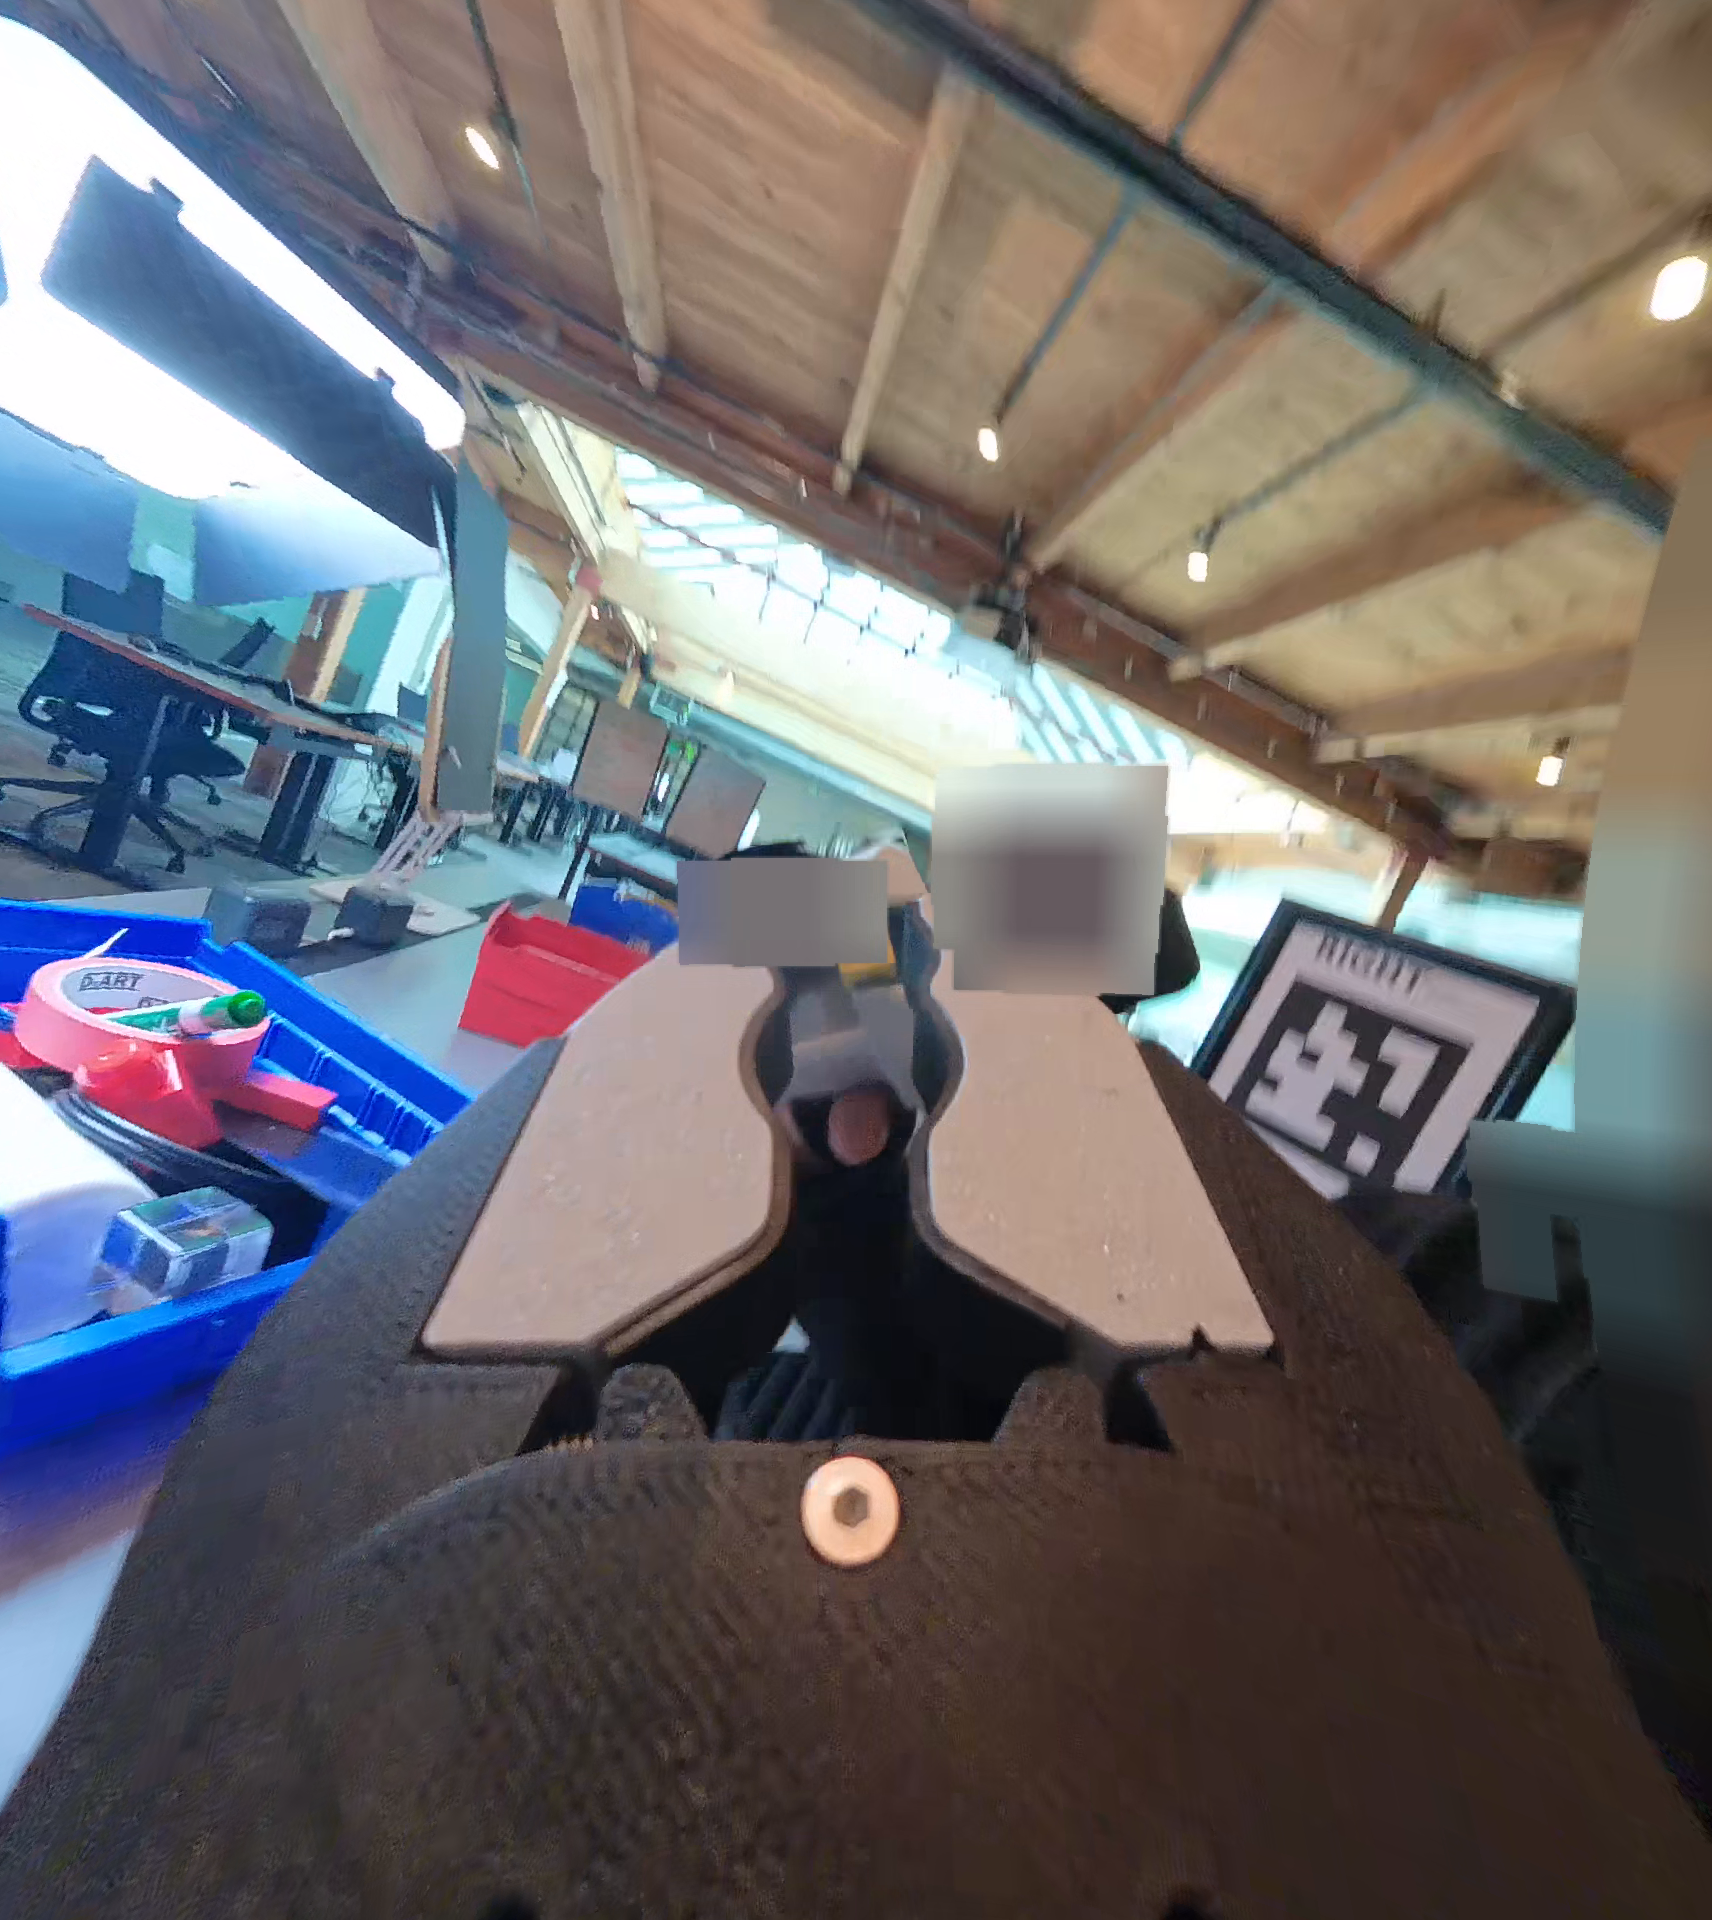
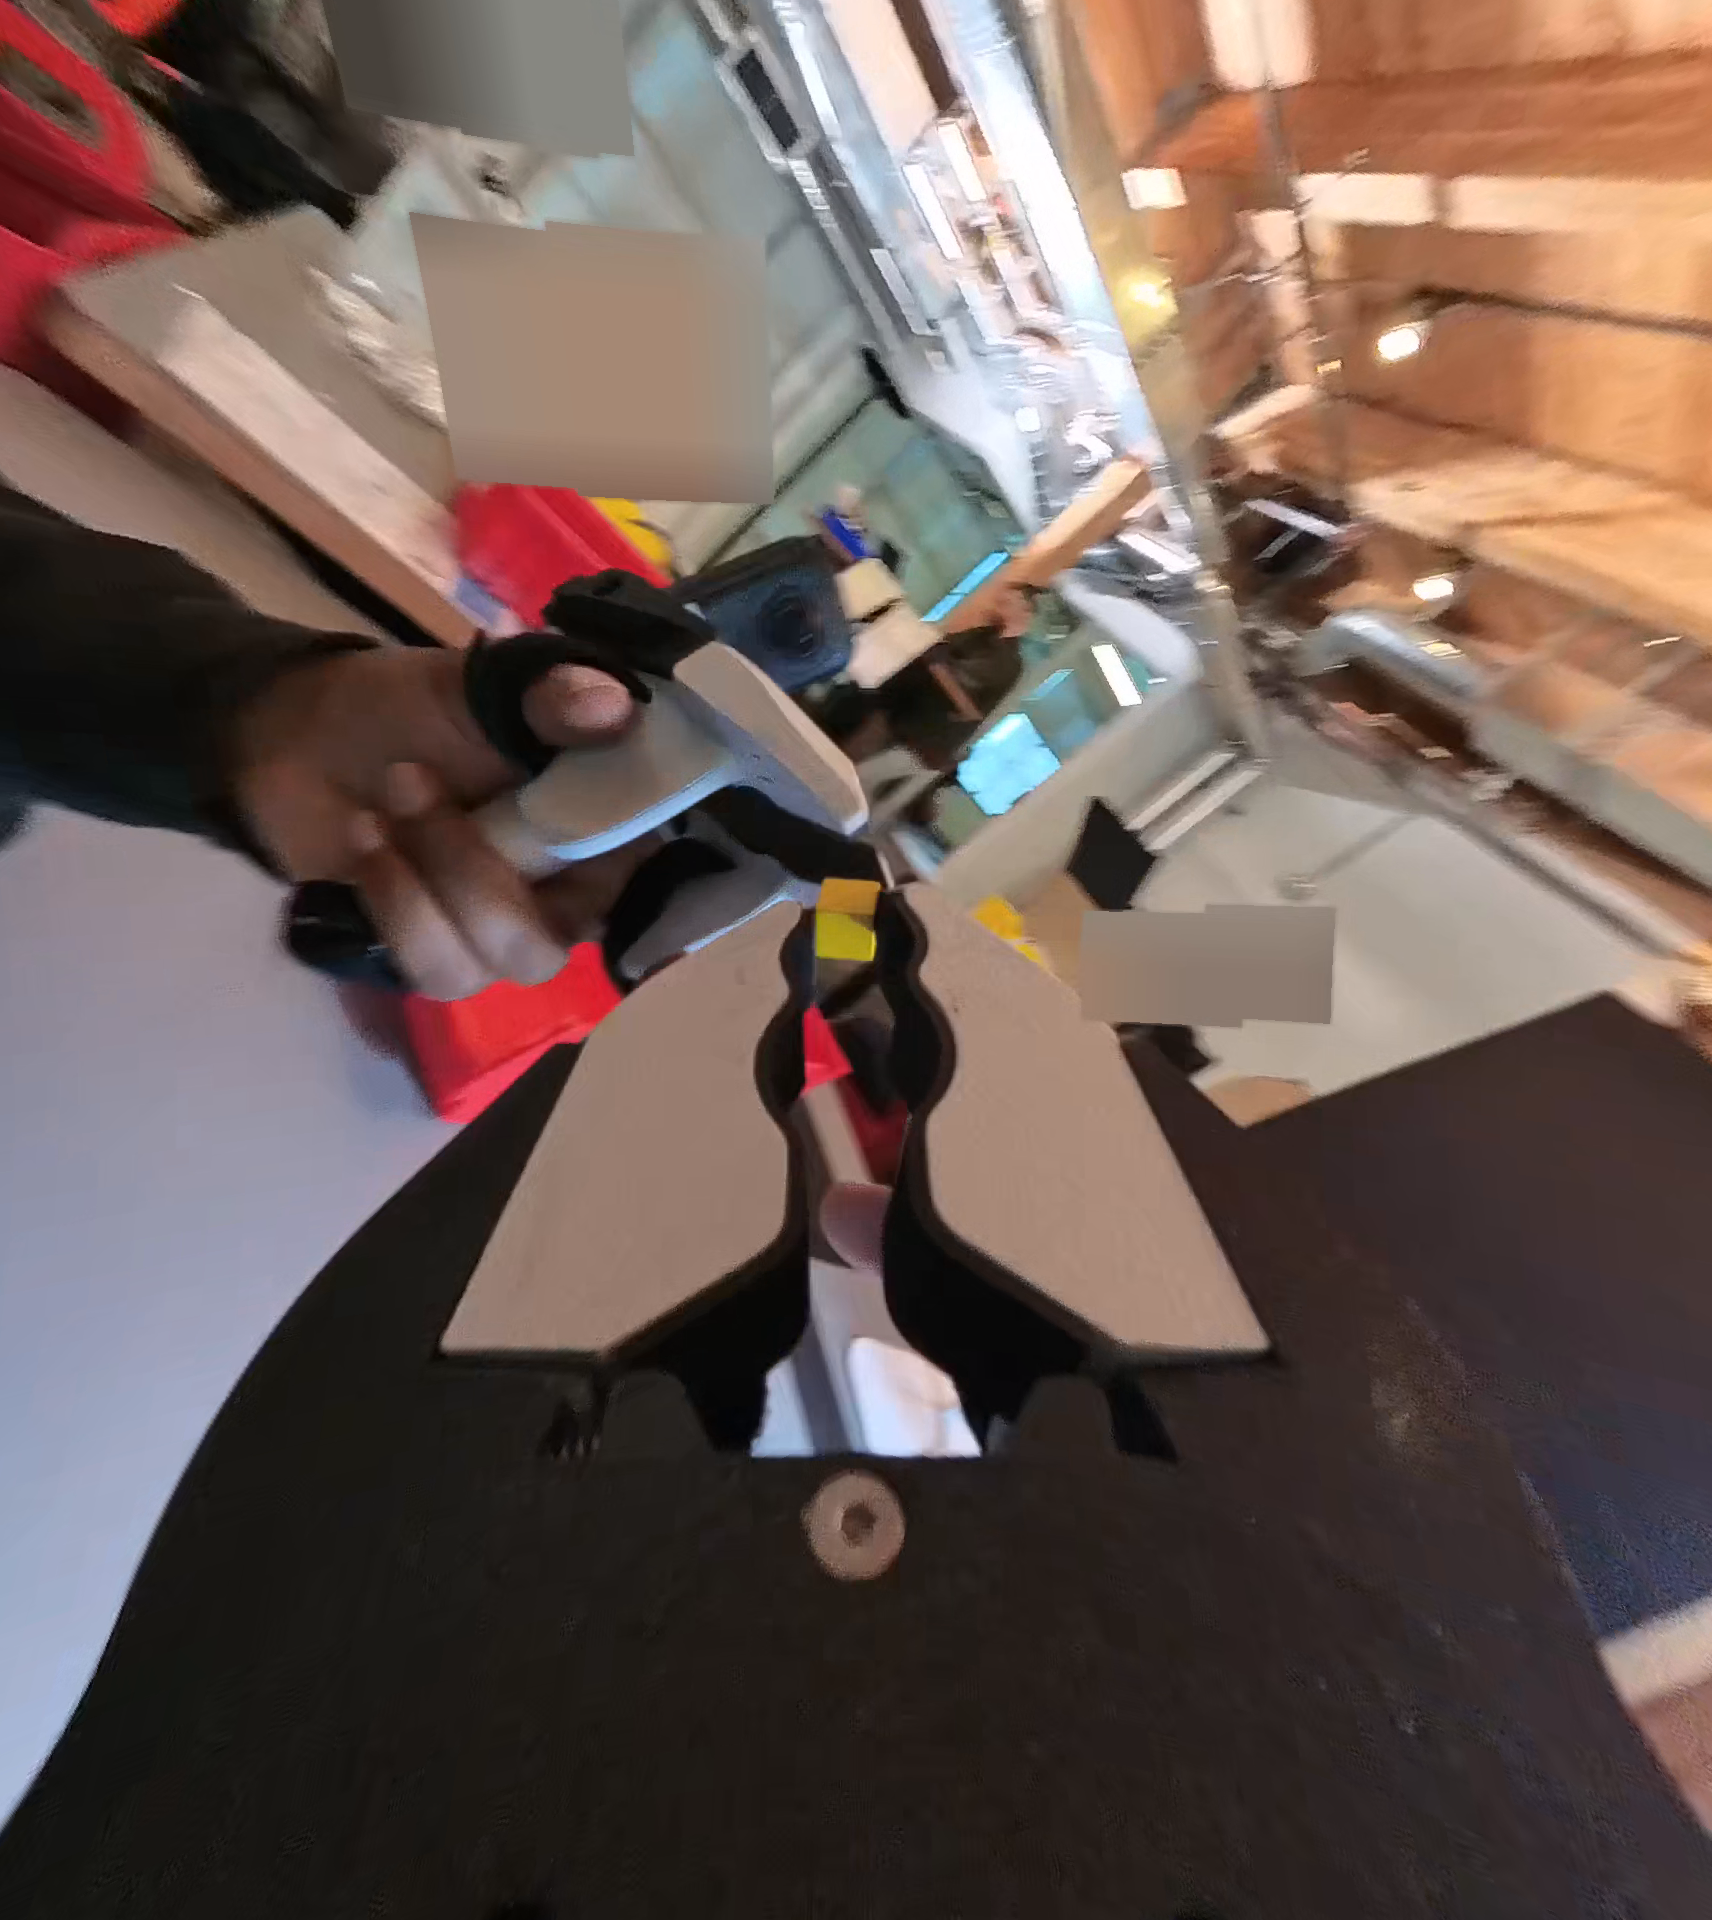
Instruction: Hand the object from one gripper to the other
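So in the left wrist view the left gripper (image 1: 847, 997) is pointing up and across the room, its two grey fingers (image 1: 644, 1153) sitting fairly close together, and whether the tips are actually pinching anything I can't tell since blur patches are covering them. Off to the left a blue bin (image 1: 156, 1351) is holding a roll of pink tape (image 1: 140, 1013) with a green marker (image 1: 223, 1010) lying across it, and a red bin (image 1: 540, 982) is sitting farther back on the grey table (image 1: 395, 982). A framed black-and-white marker board (image 1: 1371, 1060) is standing to the right. In the right wrist view the right gripper (image 2: 847, 925) is pinching a small yellow block (image 2: 845, 920) right at its fingertips. The left gripper (image 2: 717, 748) is coming in from the left, touching or almost touching that block, with a hand (image 2: 395, 800) in a dark sleeve wrapping its handle. A red bin (image 2: 499, 1029) is showing just below it.
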`<state>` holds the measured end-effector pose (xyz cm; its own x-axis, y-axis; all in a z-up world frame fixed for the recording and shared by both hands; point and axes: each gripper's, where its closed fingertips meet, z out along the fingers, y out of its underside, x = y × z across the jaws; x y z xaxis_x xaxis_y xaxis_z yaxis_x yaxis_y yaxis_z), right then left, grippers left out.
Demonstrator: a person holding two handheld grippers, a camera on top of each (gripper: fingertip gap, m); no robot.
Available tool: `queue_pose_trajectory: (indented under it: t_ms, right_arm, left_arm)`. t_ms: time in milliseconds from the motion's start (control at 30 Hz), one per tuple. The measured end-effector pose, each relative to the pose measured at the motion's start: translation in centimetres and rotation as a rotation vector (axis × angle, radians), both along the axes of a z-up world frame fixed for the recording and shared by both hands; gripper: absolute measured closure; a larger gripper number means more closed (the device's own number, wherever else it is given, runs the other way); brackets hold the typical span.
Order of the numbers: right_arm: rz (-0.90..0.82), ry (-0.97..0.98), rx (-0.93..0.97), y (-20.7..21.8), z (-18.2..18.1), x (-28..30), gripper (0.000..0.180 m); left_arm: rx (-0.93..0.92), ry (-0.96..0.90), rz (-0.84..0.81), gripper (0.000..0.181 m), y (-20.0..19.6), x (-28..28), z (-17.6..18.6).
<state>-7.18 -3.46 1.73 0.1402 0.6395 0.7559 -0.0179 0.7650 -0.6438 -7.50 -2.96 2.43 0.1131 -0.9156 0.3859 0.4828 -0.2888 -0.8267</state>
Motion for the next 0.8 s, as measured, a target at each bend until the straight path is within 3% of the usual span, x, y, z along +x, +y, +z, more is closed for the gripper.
queue_pose_trajectory:
  t_ms: [133,267,500,800]
  right_arm:
    - [0.158,-0.093,-0.158,-1.0,-0.2,1.5,0.168]
    - [0.325,-0.082,-0.366,-1.7,0.5,2.1,0.168]
    - [0.508,-0.195,-0.883,-1.5,-0.1,0.9,0.169]
    - [0.625,-0.350,-1.262,-1.6,-2.3,-0.5,0.169]
  left_arm:
    - [0.200,0.244,0.098,0.162,-0.6,0.4,-1.1]
    - [0.404,0.373,0.255,0.161,-1.0,0.6,-1.0]
    - [0.839,0.667,0.607,0.155,-1.1,0.6,-1.1]
    - [1.088,0.876,0.683,0.157,-1.2,0.7,-2.7]
